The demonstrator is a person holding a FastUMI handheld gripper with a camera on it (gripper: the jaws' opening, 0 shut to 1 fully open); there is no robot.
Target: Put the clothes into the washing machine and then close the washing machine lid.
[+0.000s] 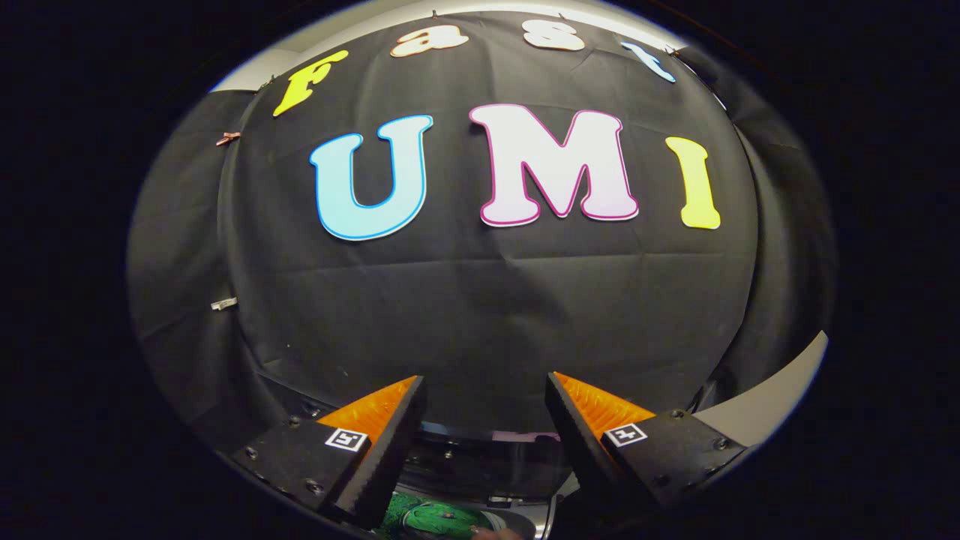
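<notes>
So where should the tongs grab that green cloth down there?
Probably on a raised fold of the crumpled green patterned cloth, coming straight down from above. It lies low between the open tongs, close under them, beside a curved grey rim. Little of it shows, so the best fold is hard to pick.

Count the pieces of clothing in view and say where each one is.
1: a green garment low between the fingers of the open claw, by the washing machine under the booth wall. More may be hidden.
</notes>
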